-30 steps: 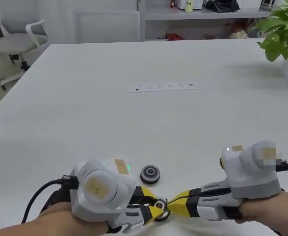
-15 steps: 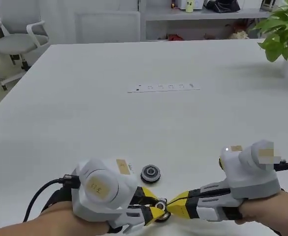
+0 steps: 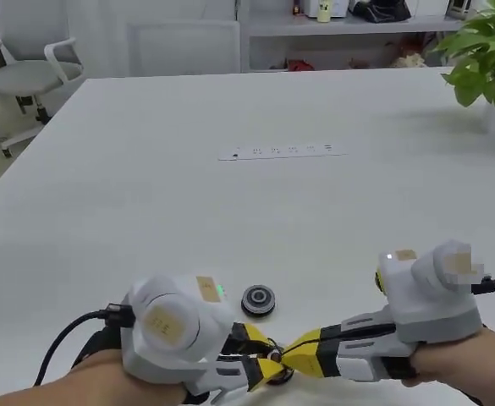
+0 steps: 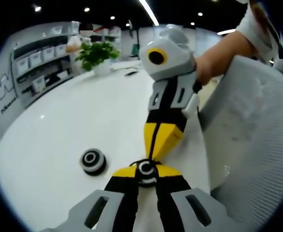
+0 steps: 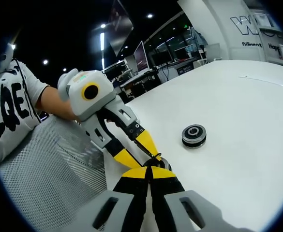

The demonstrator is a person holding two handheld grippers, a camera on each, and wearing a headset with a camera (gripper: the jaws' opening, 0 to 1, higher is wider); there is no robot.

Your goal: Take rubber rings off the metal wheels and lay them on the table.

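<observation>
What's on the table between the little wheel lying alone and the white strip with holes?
Nothing: in the head view, just bare table separates the loose wheel from the power strip.

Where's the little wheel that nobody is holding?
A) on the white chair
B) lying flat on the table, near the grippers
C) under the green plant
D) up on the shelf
B: the loose wheel lies flat on the table with no jaw touching it, while the left gripper is clamped on the other wheel.
</observation>
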